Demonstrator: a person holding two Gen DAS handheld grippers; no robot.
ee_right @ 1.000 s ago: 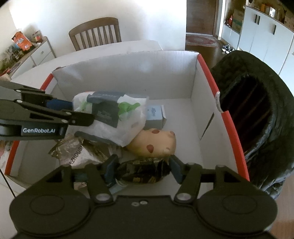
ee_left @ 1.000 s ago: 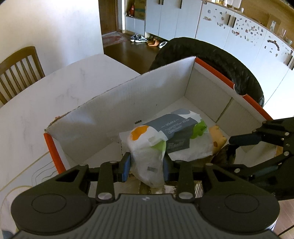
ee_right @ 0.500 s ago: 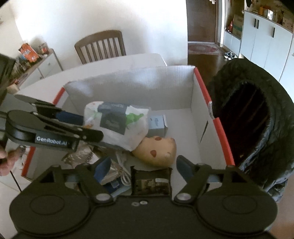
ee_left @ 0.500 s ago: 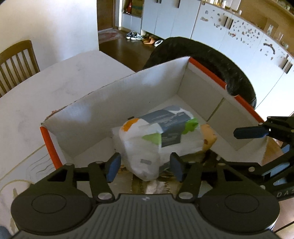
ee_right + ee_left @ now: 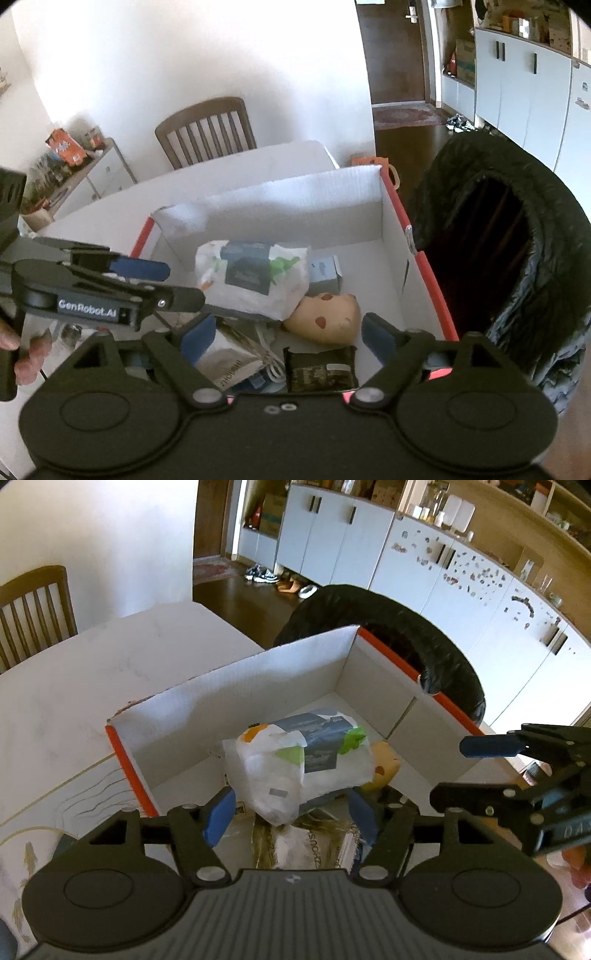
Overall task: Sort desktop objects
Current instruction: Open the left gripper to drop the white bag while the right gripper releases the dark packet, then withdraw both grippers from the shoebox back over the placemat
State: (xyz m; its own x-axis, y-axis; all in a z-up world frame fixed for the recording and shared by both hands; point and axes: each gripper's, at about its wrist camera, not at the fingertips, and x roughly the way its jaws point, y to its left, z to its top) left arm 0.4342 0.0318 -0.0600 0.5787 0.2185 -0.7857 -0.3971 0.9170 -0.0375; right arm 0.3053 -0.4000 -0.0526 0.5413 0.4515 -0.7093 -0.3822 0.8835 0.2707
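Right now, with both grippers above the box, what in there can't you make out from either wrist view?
- Items under the white plastic bag: it covers them in both views.
- Small blue-grey carton: right wrist view only; print too small, near side behind the bag.
- Dark packet: label blurred; lower edge cut off by the right gripper body.
- Box near wall: hidden behind the left gripper in its own view.
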